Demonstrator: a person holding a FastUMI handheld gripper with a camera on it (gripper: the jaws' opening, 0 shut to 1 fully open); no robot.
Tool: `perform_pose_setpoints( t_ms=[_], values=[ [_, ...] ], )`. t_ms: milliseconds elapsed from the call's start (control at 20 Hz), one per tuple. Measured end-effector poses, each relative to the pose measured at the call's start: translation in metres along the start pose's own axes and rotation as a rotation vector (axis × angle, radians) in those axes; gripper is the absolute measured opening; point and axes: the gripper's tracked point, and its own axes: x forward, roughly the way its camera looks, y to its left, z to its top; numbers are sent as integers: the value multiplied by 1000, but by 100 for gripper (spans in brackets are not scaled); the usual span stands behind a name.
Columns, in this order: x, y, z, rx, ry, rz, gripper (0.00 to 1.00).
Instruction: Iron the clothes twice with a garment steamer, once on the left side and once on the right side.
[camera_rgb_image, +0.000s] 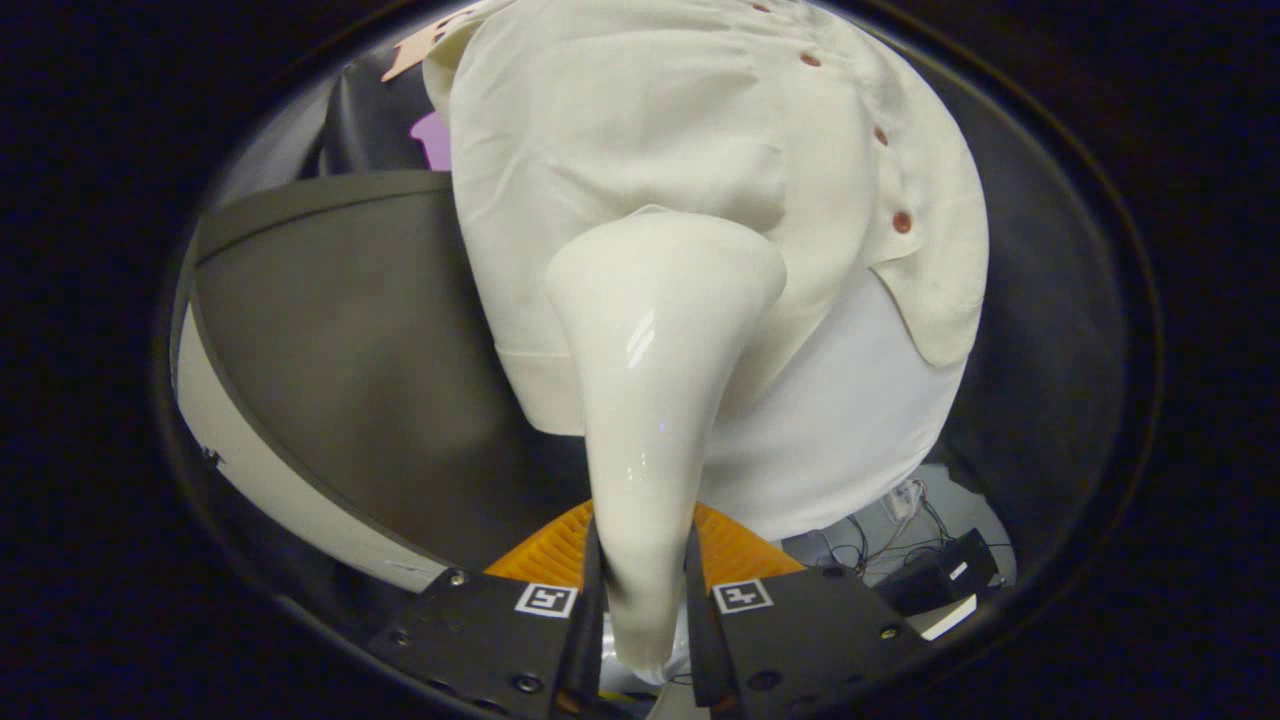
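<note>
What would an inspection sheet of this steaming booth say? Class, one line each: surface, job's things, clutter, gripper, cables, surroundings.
Surface: nothing seen.
Job's things: cream shirt with red buttons hangs ahead; white steamer has its head against it, near the hem.
Clutter: black box low down beyond the fingers.
Gripper: gripper shut on the steamer's handle.
Cables: thin wires by the black box.
Surroundings: grey panel beside the shirt.

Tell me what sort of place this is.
Probably a staged recording booth, not a lived-in home: a cream shirt hangs against dark cloth, cables and a black box lie on the floor. The gripper grips a white steamer.
</note>
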Motion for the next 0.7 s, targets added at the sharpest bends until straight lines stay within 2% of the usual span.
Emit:
perform_pose_setpoints(
  t_ms=[400,450,500,700],
  values=[
    [-39,-25,189,72,-267,-90,35],
    [-68,-28,194,74,-293,-95,35],
    [-64,-25,213,75,-322,-103,35],
    [-101,-51,277,68,-433,-125,35]
  ],
)
